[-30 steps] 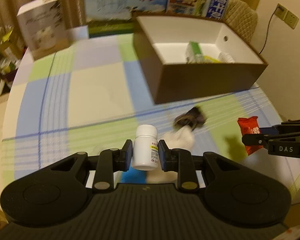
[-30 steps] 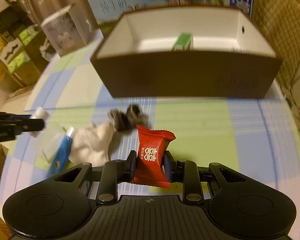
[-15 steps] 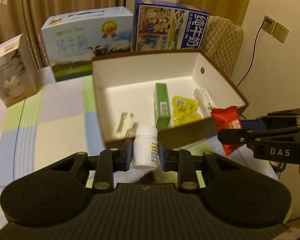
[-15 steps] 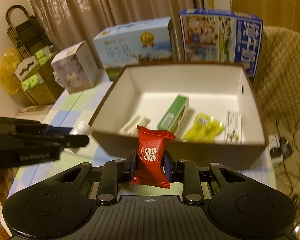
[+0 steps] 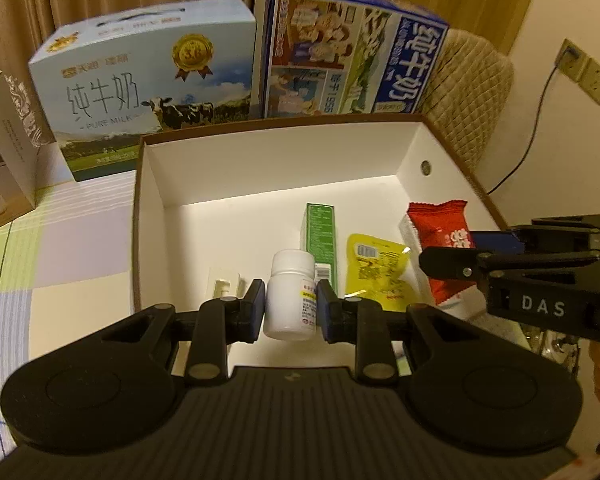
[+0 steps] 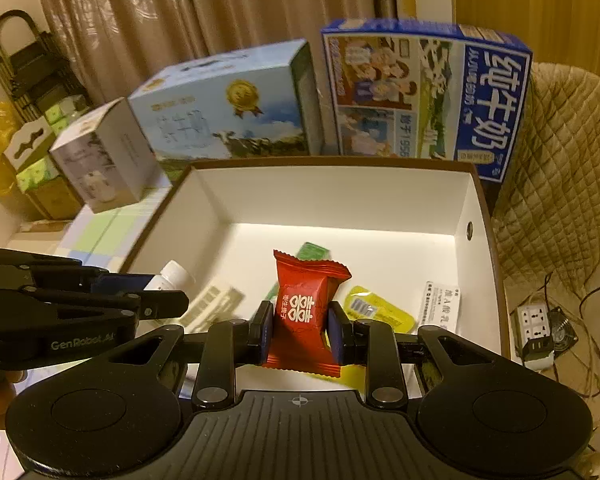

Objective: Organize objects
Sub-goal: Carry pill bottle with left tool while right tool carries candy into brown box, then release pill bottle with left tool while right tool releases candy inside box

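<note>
1. White pill bottle (image 5: 290, 294): upright, clamped between pads of left gripper (image 5: 291, 307), held over open brown box (image 5: 137, 216).
2. Red candy packet (image 6: 306, 312): pinched in right gripper (image 6: 300, 334), also above box interior.
3. Inside box: green carton (image 5: 321, 236), yellow sachet (image 5: 374, 270), white strip pack (image 6: 212, 306), white leaflet (image 6: 440, 306) on white floor.
4. Behind box: pale-blue milk carton (image 5: 148, 92), dark-blue milk carton (image 5: 352, 52).

Both wrist views look steeply down, close over the same open box (image 5: 148, 216) (image 6: 480, 240), side by side.
</note>
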Demonstrator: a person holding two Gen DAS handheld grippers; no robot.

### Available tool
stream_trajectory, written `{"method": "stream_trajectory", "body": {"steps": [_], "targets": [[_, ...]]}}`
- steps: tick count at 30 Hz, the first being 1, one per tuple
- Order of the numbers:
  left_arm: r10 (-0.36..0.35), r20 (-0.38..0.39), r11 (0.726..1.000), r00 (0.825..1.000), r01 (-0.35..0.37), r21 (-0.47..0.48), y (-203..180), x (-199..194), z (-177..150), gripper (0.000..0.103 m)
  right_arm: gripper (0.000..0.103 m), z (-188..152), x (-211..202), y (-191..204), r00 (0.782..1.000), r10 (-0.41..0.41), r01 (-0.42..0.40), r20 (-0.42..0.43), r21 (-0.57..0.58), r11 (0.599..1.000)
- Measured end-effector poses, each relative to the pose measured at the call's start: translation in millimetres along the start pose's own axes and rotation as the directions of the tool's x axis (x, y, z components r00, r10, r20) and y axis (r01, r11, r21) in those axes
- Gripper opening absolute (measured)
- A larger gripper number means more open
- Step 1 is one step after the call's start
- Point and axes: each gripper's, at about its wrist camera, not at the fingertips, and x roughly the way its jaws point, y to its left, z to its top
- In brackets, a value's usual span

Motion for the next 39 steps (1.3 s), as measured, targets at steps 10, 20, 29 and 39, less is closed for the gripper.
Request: {"method": "stream_trajectory", "body": {"steps": [10,20,29,39], "targets": [[0.012,-0.067,1.0,0.998,-0.014,-0.015,-1,53,21,0.023,0.025,10,34,-28,0.999,-0.015,0.016,-0.036,0.047,0.999],[-0.009,-0.098,0.999,0.995,0.006,-0.036,1,77,29,0.026,0.025,16,49,-42,0.999,-0.012,0.016,-0.048,0.077,0.997],[0.01,-0.084,0.999,0.996,-0.013,-0.041,9,71,30,0.036,0.026,17,56,-44,0.999,0.018,-0.013,-0.044,0.119,0.993],[0.044,-0.034,0.999,0.998,-0.044,-0.016,14,50,32,0.067,0.057,25,43,-41,0.998,0.022,-0.03,0.056,0.146,0.989]]}}
